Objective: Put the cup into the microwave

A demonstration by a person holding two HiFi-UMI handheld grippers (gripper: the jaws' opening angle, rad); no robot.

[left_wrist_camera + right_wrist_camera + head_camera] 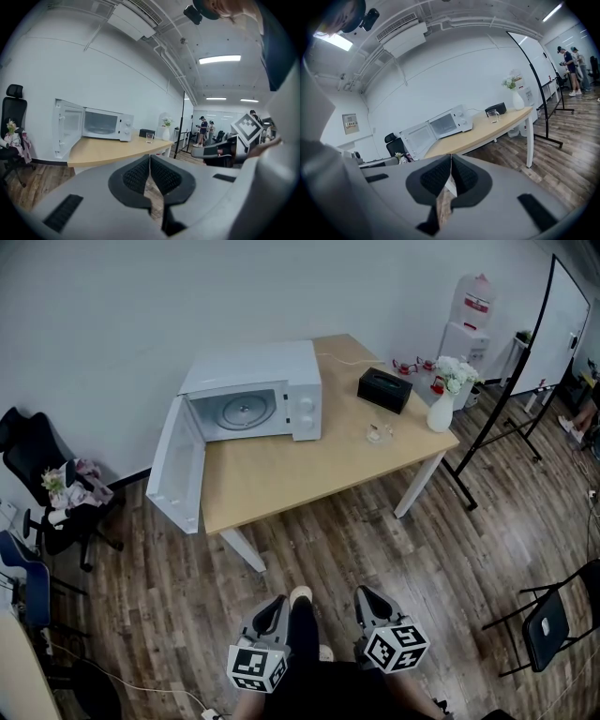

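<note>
Here, both tools are held low over the wood-plank floor (375,540), well short of the counter (309,474). In the head view, left tool (274,604) and right tool (367,596) sit side by side, each with its marker cube nearest the camera, both pointing toward the counter.

Left tool (150,160): jaws pressed together, nothing between the pads. Right tool (451,159): jaws likewise together, empty.

Cup (378,434): clear glass, upright on the counter, toward the right end, standing alone. It is apart from the microwave (253,395) and in front of a black box (384,389). Both gripper views also pick it up, just ahead of that box.

Microwave: white, at the counter's back left corner against the wall. Its door (178,465) is swung fully open to the left, hanging out past the counter's edge. Turntable visible inside; cavity otherwise bare.

Other items: white vase (441,412) with pale flowers at the counter's right corner. Whiteboard (555,326) on a stand beyond it. Black office chair (42,474) with bundled cloth on the seat, left of the counter. People standing far off in the room's background, seen in the gripper views.
</note>
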